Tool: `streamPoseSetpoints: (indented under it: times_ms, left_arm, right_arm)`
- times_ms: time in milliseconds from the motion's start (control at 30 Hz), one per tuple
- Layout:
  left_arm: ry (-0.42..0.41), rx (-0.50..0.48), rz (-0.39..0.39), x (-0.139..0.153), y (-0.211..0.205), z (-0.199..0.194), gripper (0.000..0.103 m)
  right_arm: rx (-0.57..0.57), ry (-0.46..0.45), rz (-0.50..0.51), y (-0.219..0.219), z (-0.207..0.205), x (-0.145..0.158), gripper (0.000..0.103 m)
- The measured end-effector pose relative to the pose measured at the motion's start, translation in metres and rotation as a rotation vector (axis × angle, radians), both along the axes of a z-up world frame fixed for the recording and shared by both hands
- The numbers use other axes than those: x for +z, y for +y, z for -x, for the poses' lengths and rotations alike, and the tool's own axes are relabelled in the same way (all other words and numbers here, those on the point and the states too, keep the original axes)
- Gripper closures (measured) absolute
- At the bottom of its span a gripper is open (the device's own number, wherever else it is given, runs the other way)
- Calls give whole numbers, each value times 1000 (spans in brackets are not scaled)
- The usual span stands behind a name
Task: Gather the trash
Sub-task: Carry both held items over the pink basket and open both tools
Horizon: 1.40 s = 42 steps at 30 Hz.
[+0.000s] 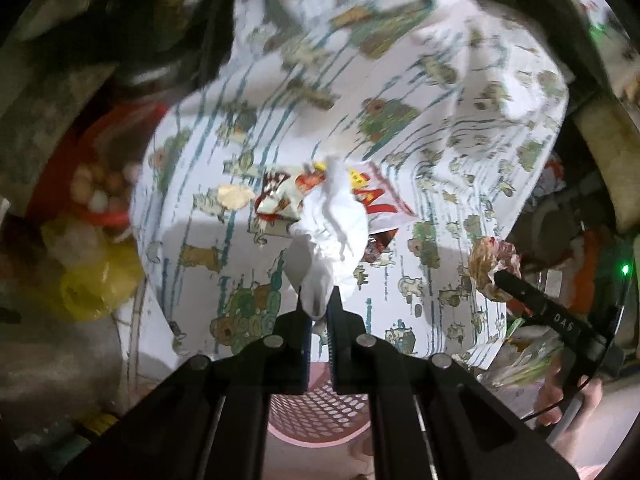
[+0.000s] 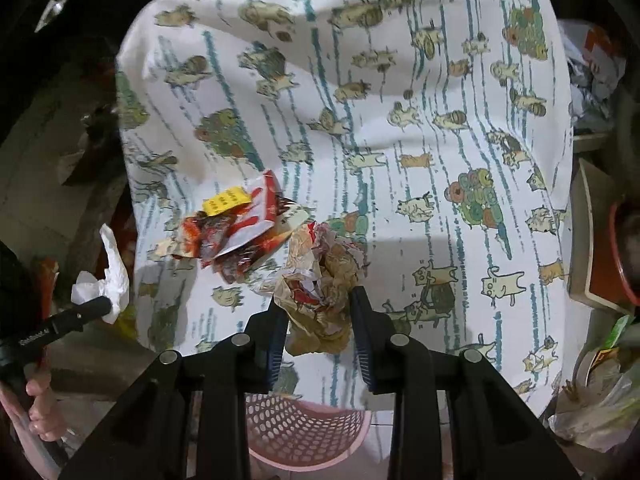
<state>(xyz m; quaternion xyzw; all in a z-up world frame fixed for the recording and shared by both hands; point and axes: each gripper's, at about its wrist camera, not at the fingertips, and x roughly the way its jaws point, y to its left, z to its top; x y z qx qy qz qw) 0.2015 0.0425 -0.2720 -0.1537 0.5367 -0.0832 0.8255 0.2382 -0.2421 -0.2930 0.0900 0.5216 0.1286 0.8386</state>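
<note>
My left gripper (image 1: 318, 300) is shut on a crumpled white tissue (image 1: 334, 224) and holds it above the cat-print cloth (image 1: 460, 168). My right gripper (image 2: 318, 300) is shut on a crumpled brown and red paper wrapper (image 2: 320, 280). It also shows in the left wrist view (image 1: 494, 262), at the right gripper's tip. The tissue shows in the right wrist view (image 2: 110, 276), at the left. Red and white snack wrappers (image 2: 240, 228) with a yellow tag lie on the cloth, also seen in the left wrist view (image 1: 288, 196). A pink perforated basket (image 1: 318, 416) (image 2: 304, 428) sits below both grippers.
A small tan scrap (image 1: 234, 196) lies on the cloth left of the wrappers. A yellow plastic bag (image 1: 96, 284) and a red tub of round items (image 1: 100, 184) are at the left. Plastic bags and a bowl (image 2: 600, 396) crowd the right side.
</note>
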Motion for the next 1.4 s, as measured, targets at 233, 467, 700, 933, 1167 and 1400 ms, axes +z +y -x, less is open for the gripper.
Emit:
streamPoseSetpoints:
  times_ms: [233,467,700,933,1167,1400]
  left_arm:
    - [-59,-41,-65,53,-19,32,97]
    - [22,-82,-150,40,-46,56,97]
    - [237,-131,-131,-47,-65,70,97]
    - [414,-150,-162,-112,-70,74,97]
    - [483,-166,-159,-157,-76,68,97]
    - [508,-171,-179,-172,-75,62,90]
  right_arm:
    - [75,-35,-24,20,47,45,70]
    - [174,70,-75,34,82,25,70]
    - [208,256,-33,46,95,-46,70]
    - [263,437,79,60,102,-121,70]
    - [230,507,118,59,93,-175,70]
    - [175,499,97,66,84,-199,70]
